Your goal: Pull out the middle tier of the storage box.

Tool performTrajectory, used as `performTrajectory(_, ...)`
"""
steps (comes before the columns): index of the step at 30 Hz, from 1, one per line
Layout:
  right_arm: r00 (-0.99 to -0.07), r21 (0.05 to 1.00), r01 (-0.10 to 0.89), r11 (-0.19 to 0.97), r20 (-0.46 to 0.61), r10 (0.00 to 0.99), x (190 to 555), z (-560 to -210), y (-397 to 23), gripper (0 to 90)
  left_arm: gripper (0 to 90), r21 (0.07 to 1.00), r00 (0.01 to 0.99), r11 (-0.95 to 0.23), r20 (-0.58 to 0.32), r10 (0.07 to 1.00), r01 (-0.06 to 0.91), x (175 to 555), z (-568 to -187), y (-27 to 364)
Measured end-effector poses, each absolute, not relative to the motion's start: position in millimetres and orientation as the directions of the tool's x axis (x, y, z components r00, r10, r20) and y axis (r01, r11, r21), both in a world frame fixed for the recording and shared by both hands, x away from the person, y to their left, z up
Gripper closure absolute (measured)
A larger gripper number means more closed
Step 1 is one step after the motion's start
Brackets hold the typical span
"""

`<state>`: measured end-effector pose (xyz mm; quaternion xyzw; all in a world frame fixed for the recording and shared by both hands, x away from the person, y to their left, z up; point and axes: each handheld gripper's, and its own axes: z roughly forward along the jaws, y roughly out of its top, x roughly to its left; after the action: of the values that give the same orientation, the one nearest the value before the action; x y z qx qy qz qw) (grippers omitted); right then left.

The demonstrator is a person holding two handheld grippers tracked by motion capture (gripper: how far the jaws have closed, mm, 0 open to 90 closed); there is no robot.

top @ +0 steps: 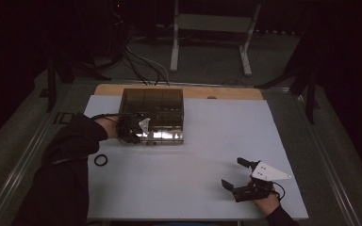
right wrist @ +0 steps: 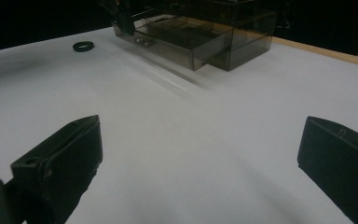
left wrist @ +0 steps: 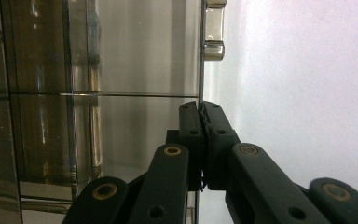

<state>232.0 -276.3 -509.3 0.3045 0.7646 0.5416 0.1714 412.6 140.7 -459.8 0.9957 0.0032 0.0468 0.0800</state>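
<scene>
Room dim, far wall lost in black. White rectangular tabletop [top: 217,155] lit brightest, pale wooden strip [top: 226,92] showing along its far edge. Grey carpeted floor [top: 207,61] beyond. White metal stand with two legs [top: 212,28] on floor behind table. Bundle of black cables [top: 141,61] trailing across floor at far left. Dark tripod-like legs [top: 308,84] at right, similar ones at left.

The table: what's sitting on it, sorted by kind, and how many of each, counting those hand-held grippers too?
Smoky clear plastic box: 1
Black ring: 1
Hand-held grippers: 2, the left gripper pinching the edge of the box, the right gripper open over the white tabletop
Total: 4
</scene>
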Motion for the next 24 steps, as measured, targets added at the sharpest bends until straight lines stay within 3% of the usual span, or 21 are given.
performTrajectory(12,-0.756,0.932,0.28,0.228,0.068,0.651,232,-509,-277,0.0,89.4,0.172,0.996,-0.985,0.087,0.026,0.011,414,-459,141)
performTrajectory(16,-0.756,0.932,0.28,0.229,0.067,0.651,232,-509,-276,0.0,81.1,0.21,0.993,-0.976,0.088,0.075,0.055,413,-454,141)
performTrajectory(21,-0.757,0.932,0.28,0.231,0.066,0.651,232,-509,-276,0.0,80.9,0.263,0.992,-0.962,0.084,0.096,0.071,413,-446,143)
performTrajectory(24,-0.757,0.932,0.28,0.23,0.067,0.65,232,-509,-276,0.0,75.6,0.282,0.988,-0.955,0.088,0.125,0.096,413,-442,145)
